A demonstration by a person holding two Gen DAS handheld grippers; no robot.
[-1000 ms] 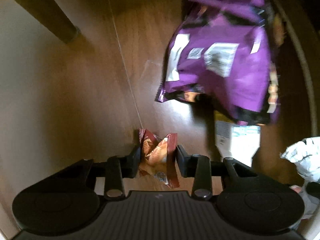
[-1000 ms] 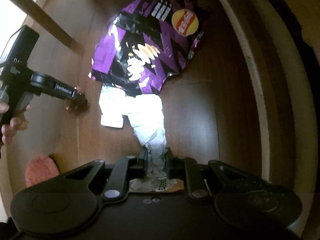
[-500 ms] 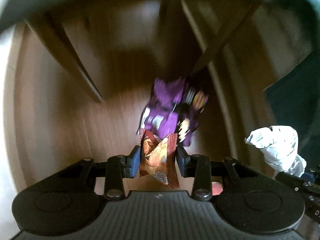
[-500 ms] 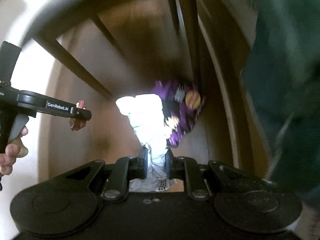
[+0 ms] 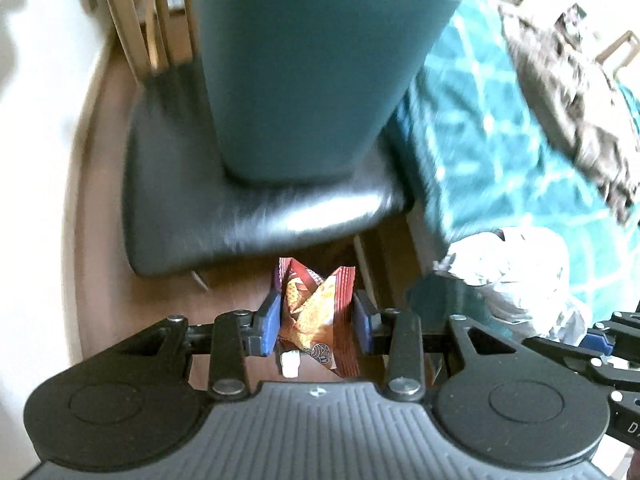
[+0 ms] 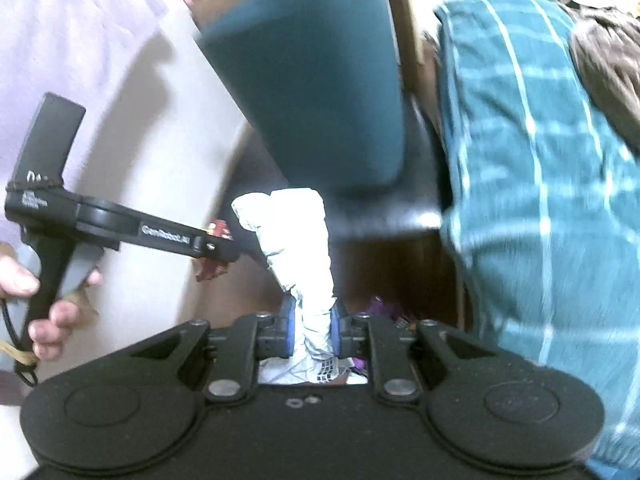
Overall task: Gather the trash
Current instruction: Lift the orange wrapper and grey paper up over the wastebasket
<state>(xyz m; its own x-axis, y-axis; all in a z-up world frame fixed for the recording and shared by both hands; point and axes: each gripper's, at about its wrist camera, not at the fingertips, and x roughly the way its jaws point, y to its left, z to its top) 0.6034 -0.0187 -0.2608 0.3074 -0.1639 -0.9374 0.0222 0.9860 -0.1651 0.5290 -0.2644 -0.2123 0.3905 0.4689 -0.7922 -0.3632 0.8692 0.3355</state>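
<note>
My left gripper (image 5: 316, 316) is shut on a small red and orange snack wrapper (image 5: 316, 312), held in the air below a black chair seat. My right gripper (image 6: 314, 328) is shut on a crumpled white paper wrapper (image 6: 296, 240), which stands up from the jaws. A tall teal bin (image 5: 312, 60) stands on the black chair seat (image 5: 248, 220); it also shows in the right wrist view (image 6: 320, 92). The white wrapper shows at the right of the left wrist view (image 5: 516, 272). The left gripper with its red wrapper shows at the left of the right wrist view (image 6: 216, 246).
A bed with a teal patterned cover (image 5: 500, 140) lies to the right, with a brown blanket (image 5: 580, 80) on it. A purple chip bag (image 6: 384, 308) peeks out on the wooden floor behind my right gripper. Wooden chair slats (image 5: 140, 20) rise at the upper left.
Both grippers have risen from the floor with their wrappers and tilted up. The purple bag has dropped out of the left view; the chair, bin and bed have come into view.
</note>
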